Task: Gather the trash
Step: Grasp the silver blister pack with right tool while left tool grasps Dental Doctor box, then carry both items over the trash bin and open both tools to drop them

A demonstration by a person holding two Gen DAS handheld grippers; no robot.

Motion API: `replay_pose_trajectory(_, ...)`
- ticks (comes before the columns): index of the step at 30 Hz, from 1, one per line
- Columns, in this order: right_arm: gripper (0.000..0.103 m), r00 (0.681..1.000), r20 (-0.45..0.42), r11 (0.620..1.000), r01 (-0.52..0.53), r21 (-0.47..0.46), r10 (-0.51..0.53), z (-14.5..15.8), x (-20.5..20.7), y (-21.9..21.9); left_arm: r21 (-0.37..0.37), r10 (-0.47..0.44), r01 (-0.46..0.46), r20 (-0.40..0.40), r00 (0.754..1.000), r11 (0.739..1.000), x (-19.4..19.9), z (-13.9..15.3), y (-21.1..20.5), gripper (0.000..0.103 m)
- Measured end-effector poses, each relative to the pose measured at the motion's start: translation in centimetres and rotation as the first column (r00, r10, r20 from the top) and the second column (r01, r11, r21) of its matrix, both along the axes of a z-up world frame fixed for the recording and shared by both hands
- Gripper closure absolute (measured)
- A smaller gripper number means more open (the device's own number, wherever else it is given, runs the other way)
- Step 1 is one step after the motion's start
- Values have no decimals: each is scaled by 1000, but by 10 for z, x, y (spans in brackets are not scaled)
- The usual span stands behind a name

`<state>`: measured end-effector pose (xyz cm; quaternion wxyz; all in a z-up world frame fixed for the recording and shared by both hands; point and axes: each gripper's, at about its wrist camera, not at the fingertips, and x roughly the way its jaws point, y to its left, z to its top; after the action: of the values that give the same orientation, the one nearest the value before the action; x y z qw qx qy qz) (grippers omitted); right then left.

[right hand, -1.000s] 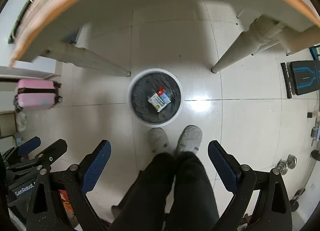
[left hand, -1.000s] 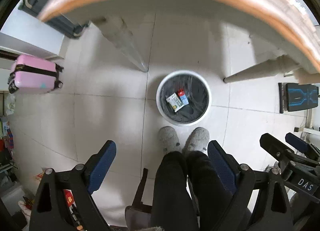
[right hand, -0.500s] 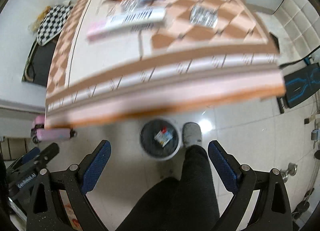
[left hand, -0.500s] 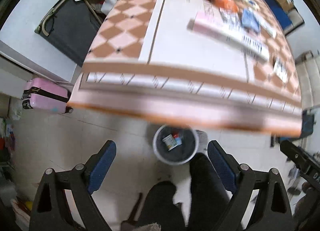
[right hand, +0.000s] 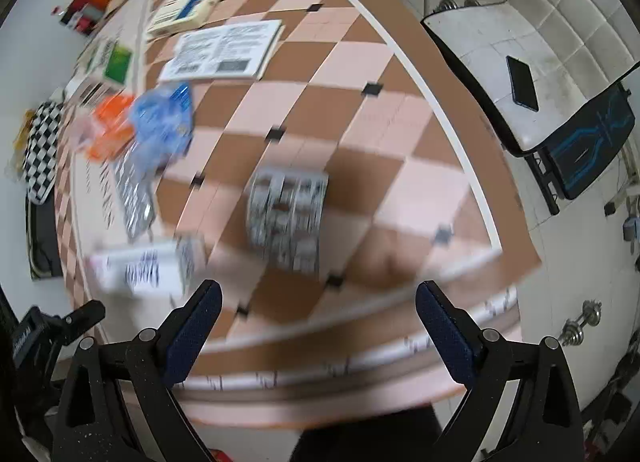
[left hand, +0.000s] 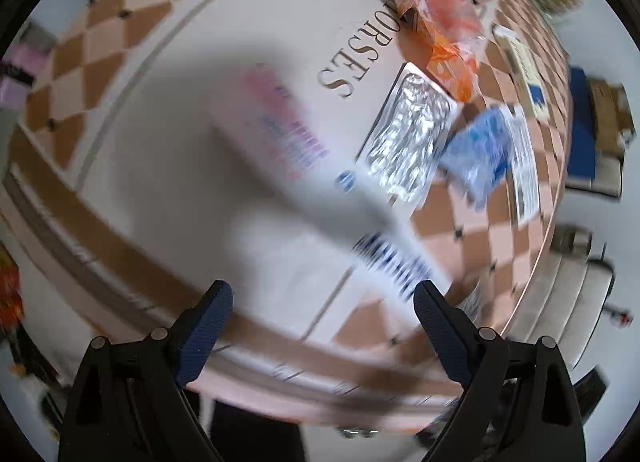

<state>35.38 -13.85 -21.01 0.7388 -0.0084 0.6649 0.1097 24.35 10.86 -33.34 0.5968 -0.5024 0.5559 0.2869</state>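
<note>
Both grippers hang open and empty over a checkered table (left hand: 120,41) strewn with trash. My left gripper (left hand: 323,302) is above a long white box with pink and blue print (left hand: 304,165), blurred by motion. Beyond it lie a silver blister pack (left hand: 404,141), a blue wrapper (left hand: 480,149) and an orange wrapper (left hand: 448,33). My right gripper (right hand: 318,302) is near a silver blister pack (right hand: 286,217) on the table (right hand: 360,141). The white box (right hand: 144,270) lies to its left, with the blue wrapper (right hand: 164,121) and the orange wrapper (right hand: 110,125) farther back.
A printed leaflet (right hand: 224,49) and a white-blue box (right hand: 184,11) lie at the far side. A white chair with a black phone (right hand: 520,81) stands right of the table. Dumbbells (right hand: 580,326) lie on the floor. The left gripper's body (right hand: 48,330) shows at lower left.
Both grippers swung up from the floor bin, past the table edge, to above the tabletop. The bin and the person's feet have left view. Both stayed open.
</note>
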Motion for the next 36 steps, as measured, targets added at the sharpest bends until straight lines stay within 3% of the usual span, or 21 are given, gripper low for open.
replay_pose_trajectory(5,4,998,-55,999,35,0,-35,-24,34,14,-44,105,-107,-55,993,993,21,-22,16,13)
replay_pose_trajectory(8,4,996,-81,999,48,3,-47,-33,43,25,-26,118,-122,-117,986,992,28,-30,20,31)
replay_pose_trajectory(10,5,993,-99,998,67,11,-66,-40,46,32,2,107,-108,-148,983,994,29,-34,19,41)
replay_pose_trajectory(13,6,991,-107,997,77,-9,-77,-48,49,43,34,61,-56,-163,985,998,31,-33,16,42)
replay_pose_trajectory(15,7,994,-88,997,62,-35,-65,-49,48,49,90,-33,51,-192,981,995,36,-28,13,45)
replay_pose_trajectory(18,15,997,-66,996,30,-81,-35,-50,45,58,199,-207,262,-262,943,944,37,-18,7,49)
replay_pose_trajectory(19,18,999,-51,995,15,-102,-20,-49,42,59,230,-277,352,-302,912,907,36,-17,2,49)
replay_pose_trajectory(22,36,1000,2,988,0,-151,0,-45,29,61,248,-356,457,-360,862,854,28,-21,-2,50)
replay_pose_trajectory(24,42,1000,28,985,-6,-171,11,-44,23,60,221,-345,437,-356,869,872,23,-30,-1,50)
replay_pose_trajectory(28,44,997,49,978,-47,-201,58,-45,13,66,231,-316,404,-339,886,885,16,-31,-2,51)
replay_pose_trajectory(36,45,996,50,985,-58,-164,67,-44,2,62,312,-340,445,-337,878,839,17,-11,-22,54)
